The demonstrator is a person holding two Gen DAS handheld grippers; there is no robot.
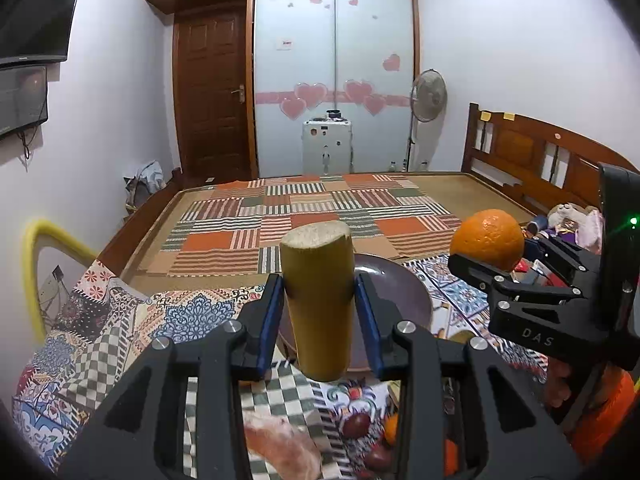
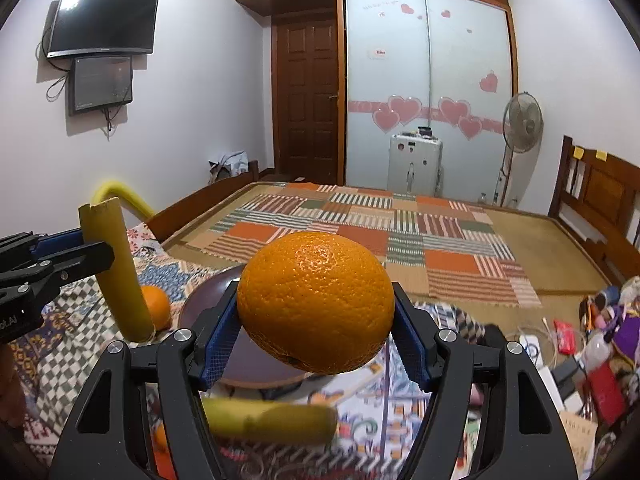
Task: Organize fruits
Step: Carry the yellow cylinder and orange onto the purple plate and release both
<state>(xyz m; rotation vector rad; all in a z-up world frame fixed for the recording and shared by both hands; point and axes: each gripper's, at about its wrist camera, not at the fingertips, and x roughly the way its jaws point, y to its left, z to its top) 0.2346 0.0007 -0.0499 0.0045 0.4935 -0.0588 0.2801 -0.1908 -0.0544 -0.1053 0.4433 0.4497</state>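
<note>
Two pieces are held aloft at once above the patterned cloth (image 1: 100, 344): a yellow cut stalk, seemingly sugarcane (image 1: 318, 300), in the left gripper (image 1: 320, 312), and an orange (image 2: 316, 300) in the right gripper (image 2: 316, 332). The step in hand is judged to be carriage to the dark plate (image 1: 404, 300), which lies just beyond both tools. Each piece should be lowered level and released only once it rests on the plate, the orange near the middle so that rolling is avoided, the stalk laid flat rather than stood on end. The left jaws are drawn fairly narrow, both blue pads pressed on the stalk's sides at mid-length. The right jaws stand about half open, clamped on the orange's flanks. Another orange (image 2: 154, 306) and a second yellow piece (image 2: 272, 420) remain on the cloth.
</note>
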